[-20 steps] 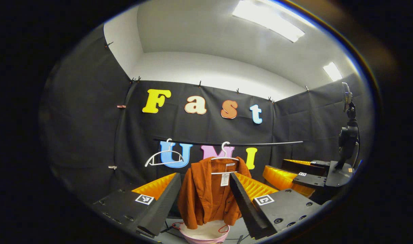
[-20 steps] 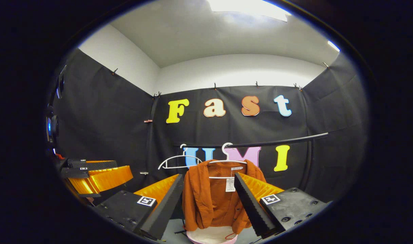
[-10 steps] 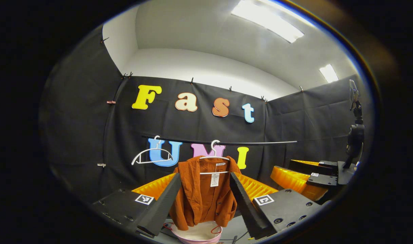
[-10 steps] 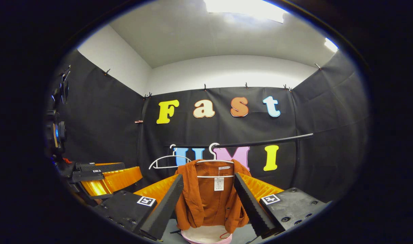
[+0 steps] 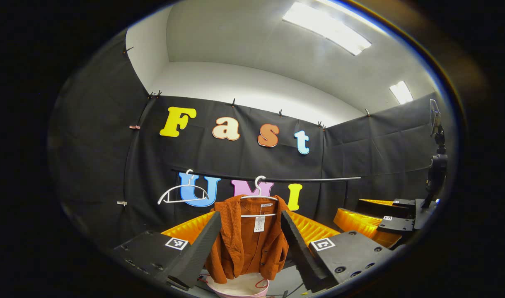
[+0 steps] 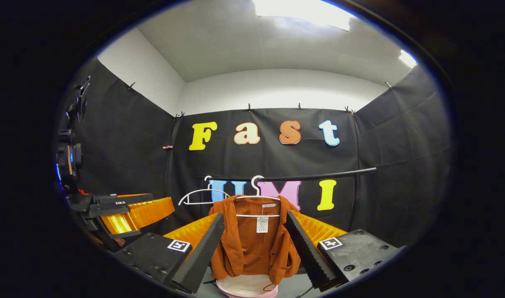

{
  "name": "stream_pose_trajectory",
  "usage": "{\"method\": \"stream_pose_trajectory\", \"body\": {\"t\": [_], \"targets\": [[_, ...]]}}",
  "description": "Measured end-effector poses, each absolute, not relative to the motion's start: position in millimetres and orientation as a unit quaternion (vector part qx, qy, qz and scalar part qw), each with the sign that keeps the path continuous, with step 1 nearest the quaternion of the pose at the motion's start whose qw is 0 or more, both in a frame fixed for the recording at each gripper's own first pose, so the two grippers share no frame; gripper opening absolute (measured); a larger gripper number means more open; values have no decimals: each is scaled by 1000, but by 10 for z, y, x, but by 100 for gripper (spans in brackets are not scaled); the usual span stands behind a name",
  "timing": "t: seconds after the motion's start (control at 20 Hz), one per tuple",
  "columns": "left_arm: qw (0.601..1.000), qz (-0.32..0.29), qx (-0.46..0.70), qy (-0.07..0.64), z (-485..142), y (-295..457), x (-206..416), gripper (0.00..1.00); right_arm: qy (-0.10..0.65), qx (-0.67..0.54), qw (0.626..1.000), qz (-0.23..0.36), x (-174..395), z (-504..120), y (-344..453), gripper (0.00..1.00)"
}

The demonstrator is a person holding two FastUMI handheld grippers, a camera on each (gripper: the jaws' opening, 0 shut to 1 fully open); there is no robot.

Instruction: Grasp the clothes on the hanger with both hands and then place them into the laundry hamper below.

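Two hangers (image 5: 178, 193) (image 5: 258, 198), one orange jacket (image 5: 247, 242), one hamper (image 5: 238, 286), one rail (image 5: 310, 179).

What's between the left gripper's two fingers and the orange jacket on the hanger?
Nothing: in the left gripper view, bare air separates the open left gripper from the orange jacket.

**Jacket on the rail, hamper below**

The jacket (image 5: 247, 238) hangs on a hanger (image 5: 258, 198) from the rail (image 5: 277, 179), directly above the hamper (image 5: 238, 287). An empty hanger (image 5: 178, 194) hangs on the rail to its left. The booth wall stands behind.
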State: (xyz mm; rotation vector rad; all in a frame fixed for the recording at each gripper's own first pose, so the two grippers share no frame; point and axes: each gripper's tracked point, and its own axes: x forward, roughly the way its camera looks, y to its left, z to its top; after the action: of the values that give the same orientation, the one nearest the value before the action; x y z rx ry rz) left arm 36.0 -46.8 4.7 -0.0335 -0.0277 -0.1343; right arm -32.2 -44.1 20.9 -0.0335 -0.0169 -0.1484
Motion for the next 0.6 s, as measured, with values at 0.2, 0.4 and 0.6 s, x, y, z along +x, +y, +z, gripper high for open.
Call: {"method": "stream_pose_trajectory", "body": {"t": [0.2,0.4,0.6], "targets": [[997,-71,-20,-13,60,-466,351,92,-9,-17,997,-77,-343,241,-438,96],[997,-70,-19,-11,49,-409,335,92,-7,-20,997,-80,-346,246,-403,97],[996,-82,-18,-3,-7,-381,358,92,-2,-21,996,-90,-325,201,-372,100]]}}
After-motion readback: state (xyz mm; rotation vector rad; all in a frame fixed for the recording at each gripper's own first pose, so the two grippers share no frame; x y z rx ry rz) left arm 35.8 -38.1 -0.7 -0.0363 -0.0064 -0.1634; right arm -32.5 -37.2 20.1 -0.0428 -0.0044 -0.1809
